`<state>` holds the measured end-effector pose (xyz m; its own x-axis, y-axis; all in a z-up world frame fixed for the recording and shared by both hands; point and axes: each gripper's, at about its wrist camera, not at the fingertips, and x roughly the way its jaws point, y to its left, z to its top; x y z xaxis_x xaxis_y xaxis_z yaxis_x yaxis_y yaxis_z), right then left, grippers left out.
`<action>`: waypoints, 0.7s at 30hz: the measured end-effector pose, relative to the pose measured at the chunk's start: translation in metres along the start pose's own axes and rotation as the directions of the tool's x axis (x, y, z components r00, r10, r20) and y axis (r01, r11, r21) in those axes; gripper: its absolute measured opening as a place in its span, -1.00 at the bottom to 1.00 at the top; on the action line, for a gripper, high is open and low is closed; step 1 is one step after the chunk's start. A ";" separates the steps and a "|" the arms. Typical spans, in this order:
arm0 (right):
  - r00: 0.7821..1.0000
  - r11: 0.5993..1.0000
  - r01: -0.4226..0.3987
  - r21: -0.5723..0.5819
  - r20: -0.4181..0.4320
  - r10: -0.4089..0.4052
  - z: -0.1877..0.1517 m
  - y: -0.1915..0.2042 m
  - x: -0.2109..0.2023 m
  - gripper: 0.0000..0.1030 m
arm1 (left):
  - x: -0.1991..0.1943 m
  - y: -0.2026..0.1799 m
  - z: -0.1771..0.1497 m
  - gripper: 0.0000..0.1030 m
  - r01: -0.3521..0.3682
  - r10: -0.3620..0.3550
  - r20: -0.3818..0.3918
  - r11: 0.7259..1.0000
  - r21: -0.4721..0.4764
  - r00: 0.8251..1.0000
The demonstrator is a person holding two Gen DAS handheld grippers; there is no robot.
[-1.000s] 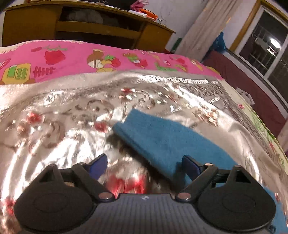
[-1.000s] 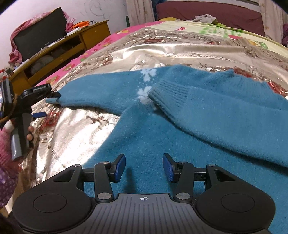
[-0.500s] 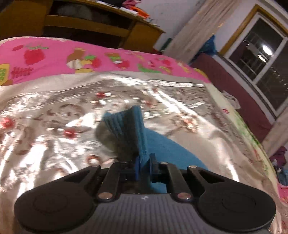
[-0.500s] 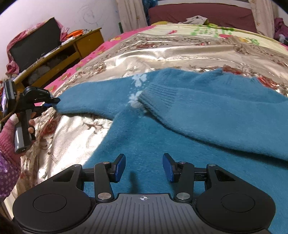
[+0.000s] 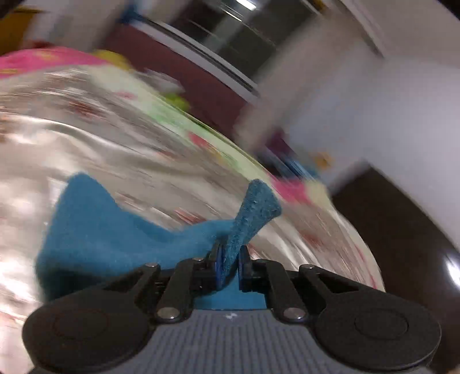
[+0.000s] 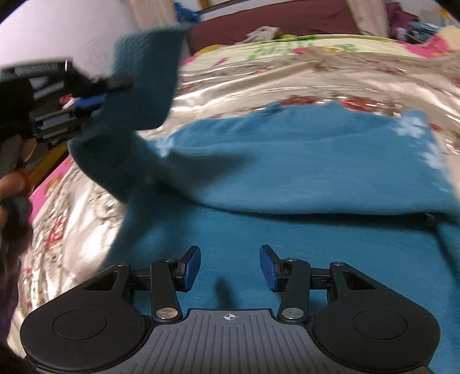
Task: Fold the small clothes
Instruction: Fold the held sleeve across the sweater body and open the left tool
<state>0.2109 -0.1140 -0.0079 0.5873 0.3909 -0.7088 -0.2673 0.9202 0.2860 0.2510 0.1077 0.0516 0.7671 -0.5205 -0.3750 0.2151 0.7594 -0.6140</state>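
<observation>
Between the pads of my left gripper (image 5: 230, 263) the ribbed cuff (image 5: 253, 213) of the blue sweater's sleeve is pinched tight, the jaws closed right down on the knit, and the cuff end sticks up past the fingertips. From my right wrist view that same gripper (image 6: 115, 83) shows at the upper left, blurred, with the sleeve (image 6: 135, 115) lifted off the bed and hanging in a dark fold from it down to the sweater's body. My hand (image 6: 14, 184) on its handle shows at the left edge.

My right gripper (image 6: 230, 266) is partly open, nothing between its blue pads (image 6: 192, 266), and it hangs just above the near part of the blue sweater (image 6: 287, 178). The sweater lies spread flat over the shiny gold floral bedspread (image 6: 287, 83), its other sleeve folded across the body toward the right, where white snowflake marks (image 6: 411, 129) show on the knit.

Beyond the gold cloth, a pale sheet with green and pink prints (image 6: 287, 49) covers the far part of the bed, and a dark red headboard (image 6: 258, 17) stands behind it. Through the left wrist camera most of the room is smeared; the sleeve (image 5: 115, 230) trails from the jaws to the left over the gold cloth (image 5: 86, 143), and a window (image 5: 230, 37) and a white wall (image 5: 388, 100) show behind.
</observation>
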 end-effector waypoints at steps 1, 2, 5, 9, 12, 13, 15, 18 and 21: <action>1.000 1.000 0.010 0.014 0.003 -0.010 0.000 -0.007 -0.005 -0.12 | 0.009 -0.013 -0.007 -0.62 0.004 -0.002 -0.026 0.999 0.046 1.000; 1.000 0.999 0.014 0.031 0.005 -0.014 -0.001 -0.014 -0.009 -0.12 | 0.017 -0.024 -0.015 -0.58 -0.003 0.009 -0.054 0.995 0.099 0.999; 1.000 0.995 0.003 0.096 0.017 -0.005 0.000 -0.035 -0.020 -0.08 | 0.020 -0.027 -0.032 -0.43 -0.036 0.047 -0.095 0.993 0.113 0.994; 0.999 0.981 -0.040 0.189 0.034 0.034 0.004 -0.057 -0.023 0.12 | -0.008 0.008 -0.049 0.00 -0.106 0.104 -0.109 0.994 -0.008 0.989; 0.998 0.965 -0.055 0.255 0.030 0.049 0.006 -0.064 -0.016 0.12 | -0.028 0.027 -0.071 0.01 -0.178 0.171 -0.131 0.983 -0.050 0.977; 0.999 0.961 -0.053 0.272 0.024 0.049 0.006 -0.065 -0.013 0.12 | -0.034 0.031 -0.081 0.01 -0.201 0.193 -0.130 0.978 -0.051 0.973; 1.000 0.956 -0.026 0.291 0.010 0.025 0.003 -0.068 -0.009 0.11 | -0.041 0.034 -0.095 0.01 -0.241 0.236 -0.124 0.970 -0.025 0.964; 0.999 0.953 0.036 0.300 0.005 -0.039 -0.003 -0.069 -0.008 0.11 | -0.047 0.032 -0.105 0.01 -0.289 0.294 -0.104 0.956 0.059 0.950; 0.999 0.941 0.042 0.335 0.003 -0.045 -0.005 -0.076 -0.003 0.12 | -0.048 0.027 -0.110 0.01 -0.326 0.336 -0.071 0.937 0.126 0.939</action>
<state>0.2259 -0.1854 -0.0312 0.6009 0.3491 -0.7191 0.0288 0.8896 0.4559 0.1536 0.1103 -0.0236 0.7499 -0.2612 -0.6078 0.0275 0.9303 -0.3658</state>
